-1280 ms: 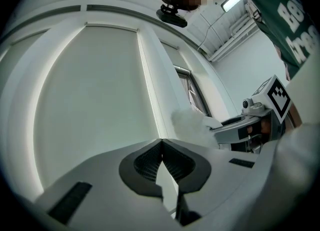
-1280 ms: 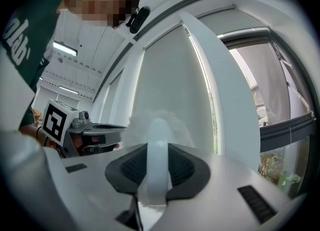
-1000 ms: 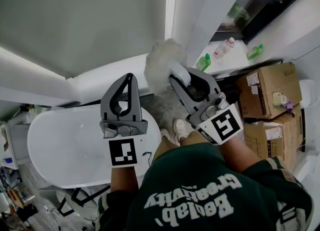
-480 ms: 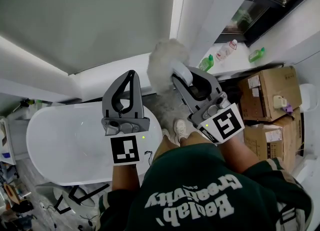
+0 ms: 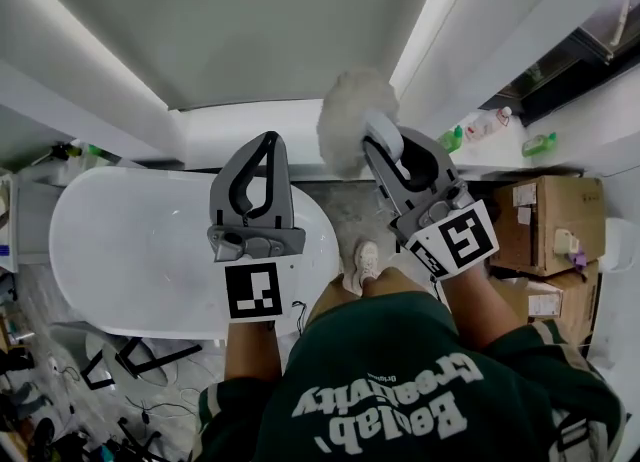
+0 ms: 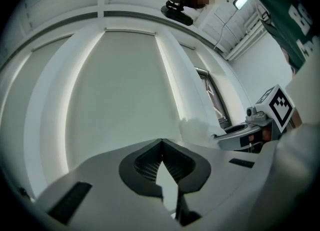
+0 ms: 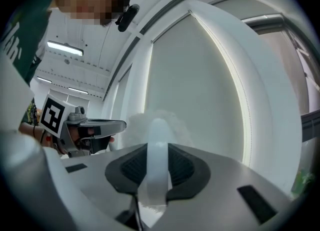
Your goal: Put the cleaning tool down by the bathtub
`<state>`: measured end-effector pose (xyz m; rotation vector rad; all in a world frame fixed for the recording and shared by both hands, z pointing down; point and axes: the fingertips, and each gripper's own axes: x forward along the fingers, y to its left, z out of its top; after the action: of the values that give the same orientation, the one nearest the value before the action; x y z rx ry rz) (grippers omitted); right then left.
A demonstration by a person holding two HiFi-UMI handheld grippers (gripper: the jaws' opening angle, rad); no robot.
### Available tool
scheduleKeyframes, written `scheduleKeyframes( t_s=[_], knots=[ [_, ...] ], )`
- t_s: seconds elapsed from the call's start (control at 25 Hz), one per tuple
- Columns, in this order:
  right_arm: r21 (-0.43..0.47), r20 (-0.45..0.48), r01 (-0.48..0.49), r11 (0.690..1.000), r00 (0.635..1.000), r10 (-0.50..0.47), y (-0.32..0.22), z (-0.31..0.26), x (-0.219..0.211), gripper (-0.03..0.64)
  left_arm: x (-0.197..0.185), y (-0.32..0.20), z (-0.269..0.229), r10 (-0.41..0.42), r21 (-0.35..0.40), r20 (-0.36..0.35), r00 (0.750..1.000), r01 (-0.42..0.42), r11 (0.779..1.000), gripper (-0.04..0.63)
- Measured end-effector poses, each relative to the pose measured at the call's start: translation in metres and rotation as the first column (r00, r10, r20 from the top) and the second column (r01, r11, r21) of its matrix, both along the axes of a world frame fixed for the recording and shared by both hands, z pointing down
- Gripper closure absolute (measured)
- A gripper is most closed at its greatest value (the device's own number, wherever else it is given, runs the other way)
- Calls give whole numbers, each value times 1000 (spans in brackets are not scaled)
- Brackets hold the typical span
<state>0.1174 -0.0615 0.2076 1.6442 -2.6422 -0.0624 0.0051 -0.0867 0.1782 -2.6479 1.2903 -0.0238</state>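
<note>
You stand on a grey tiled floor [image 5: 345, 212], with the white bathtub [image 5: 130, 250] below you on the left, its rounded end near your shoe [image 5: 365, 262]. A broad pale panel [image 5: 270, 20] fills the wall ahead, edged by bright strips. Stacked cardboard boxes [image 5: 545, 215] sit on the right. Above them, a few bottles [image 5: 497, 122] stand on a white ledge [image 5: 470, 158].

Your right gripper [image 5: 390, 145] is clamped on the cleaning tool [image 5: 345, 125], a fluffy duster on a white handle. You hold the tool raised in front of you. In the head view its head shows past the tub's right end, against the foot of the wall. Your left gripper [image 5: 268, 140] is raised beside it over the tub's end, its jaws closed tip to tip with nothing between them.

Only the head view shows the tub, floor, boxes and bottles. Both gripper views tilt upward and miss them. The right gripper view shows the ribbed pads [image 7: 181, 167] pressing on the handle [image 7: 157, 155] from both sides, with the fluffy head just beyond and ceiling lights [image 7: 65, 48] overhead. The left gripper view shows its two jaws meeting, and the duster's head off to the right in the other gripper.
</note>
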Motion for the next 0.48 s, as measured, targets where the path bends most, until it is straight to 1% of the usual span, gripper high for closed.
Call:
scheduleKeyframes(
  t_s=[0.2,0.4,0.48],
  knots=[
    [-6,-20,47,999,999,-47,-20,6,-40,522,-46,-14,2,-51,5,-41,998,52,999,586],
    [2,-54,73,997,996,-73,-42,9,-67,522,-70,-30,4,-75,31,-18,997,75,997,586],
    [-8,-59,86,996,994,-87,-52,15,-75,522,-78,-42,10,-89,26,-18,996,89,996,586]
  ],
)
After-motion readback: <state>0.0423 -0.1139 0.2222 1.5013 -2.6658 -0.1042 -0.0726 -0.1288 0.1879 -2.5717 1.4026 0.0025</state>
